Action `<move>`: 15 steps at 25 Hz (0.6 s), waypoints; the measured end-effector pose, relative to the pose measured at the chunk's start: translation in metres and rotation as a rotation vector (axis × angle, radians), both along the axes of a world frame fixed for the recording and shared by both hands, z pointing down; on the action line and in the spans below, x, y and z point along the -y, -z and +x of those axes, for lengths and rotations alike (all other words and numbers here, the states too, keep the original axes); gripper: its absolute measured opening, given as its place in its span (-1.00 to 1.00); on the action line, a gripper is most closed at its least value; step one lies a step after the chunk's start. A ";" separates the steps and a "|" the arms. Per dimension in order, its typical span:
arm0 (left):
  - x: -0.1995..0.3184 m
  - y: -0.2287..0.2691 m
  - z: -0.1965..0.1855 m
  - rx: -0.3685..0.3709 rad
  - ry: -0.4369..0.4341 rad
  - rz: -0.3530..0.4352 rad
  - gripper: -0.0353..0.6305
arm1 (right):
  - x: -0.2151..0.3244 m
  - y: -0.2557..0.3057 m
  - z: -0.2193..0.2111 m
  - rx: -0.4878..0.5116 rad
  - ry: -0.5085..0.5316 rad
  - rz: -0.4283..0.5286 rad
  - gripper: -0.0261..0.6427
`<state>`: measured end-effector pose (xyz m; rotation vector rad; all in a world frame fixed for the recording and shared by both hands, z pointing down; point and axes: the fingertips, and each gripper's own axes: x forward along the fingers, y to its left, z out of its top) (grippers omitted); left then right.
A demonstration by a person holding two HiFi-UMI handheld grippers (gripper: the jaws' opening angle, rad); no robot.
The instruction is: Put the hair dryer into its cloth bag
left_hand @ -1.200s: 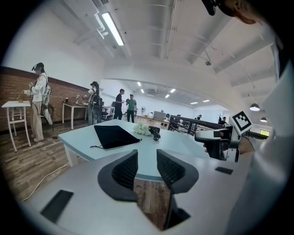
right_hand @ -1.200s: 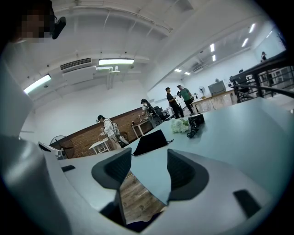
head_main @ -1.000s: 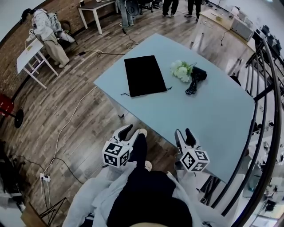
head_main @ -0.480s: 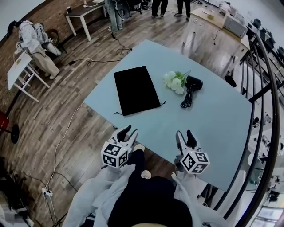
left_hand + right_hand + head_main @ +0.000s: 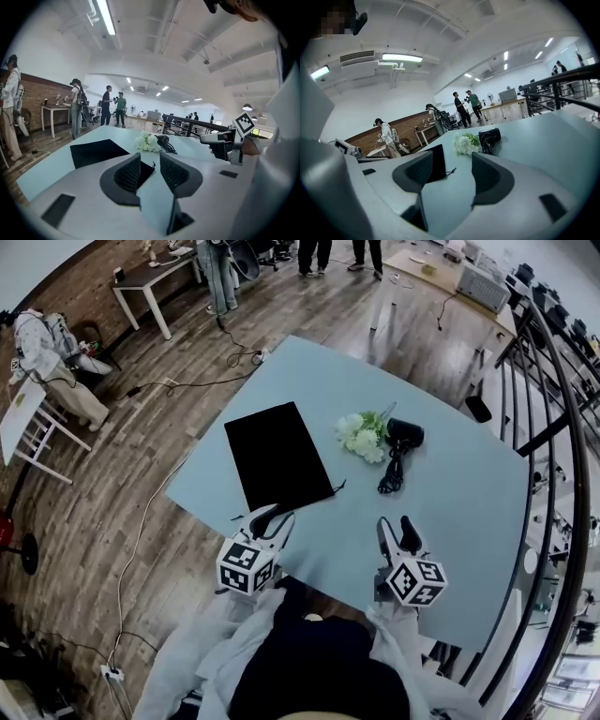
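The pale blue rectangular table (image 5: pixel 469 512) stands on a wood-plank floor in an open workshop. Over the last second the person has closed in: both grippers, previously over the floor, now reach the table's near edge. The left gripper (image 5: pixel 275 518) is just short of the flat black cloth bag (image 5: pixel 277 454), jaws apart and empty. The right gripper (image 5: pixel 397 529) is likewise apart and empty. The black hair dryer (image 5: pixel 401 439) lies untouched beside the white artificial flowers (image 5: pixel 362 437), to the right of the bag. The approach is nearly complete; no grasp has been made.
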<state>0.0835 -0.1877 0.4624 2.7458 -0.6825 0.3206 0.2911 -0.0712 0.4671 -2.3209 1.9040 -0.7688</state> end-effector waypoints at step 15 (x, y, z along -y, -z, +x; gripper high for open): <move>0.059 -0.014 0.064 -0.001 -0.172 -0.044 -0.53 | 0.050 -0.011 0.064 -0.038 -0.151 -0.055 -0.04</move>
